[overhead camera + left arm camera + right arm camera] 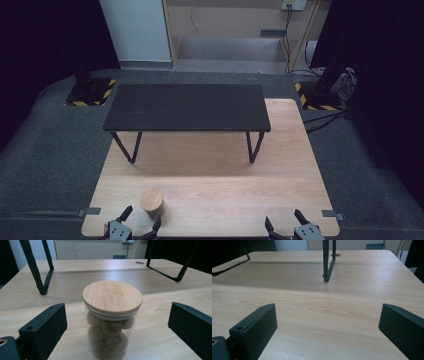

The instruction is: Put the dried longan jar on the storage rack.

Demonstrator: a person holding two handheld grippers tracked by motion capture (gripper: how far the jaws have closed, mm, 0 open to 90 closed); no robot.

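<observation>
Bamboo-lidded clear glass jar of round brown pieces stands on the pale wooden table, between the left gripper's spread jaws; right gripper gapes empty. Off-centre closing could topple it.

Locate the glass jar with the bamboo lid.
The glass jar with the round bamboo lid stands near the light wooden table's front-left edge, between the open left tongs, in the high view.

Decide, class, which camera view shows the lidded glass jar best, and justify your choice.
The left gripper view: the jar stands close between the open left tool, showing its wooden lid, clear wall and round brown pieces inside. The high view shows the jar small, mostly its lid, from above. The right gripper view looks over bare table.
</observation>
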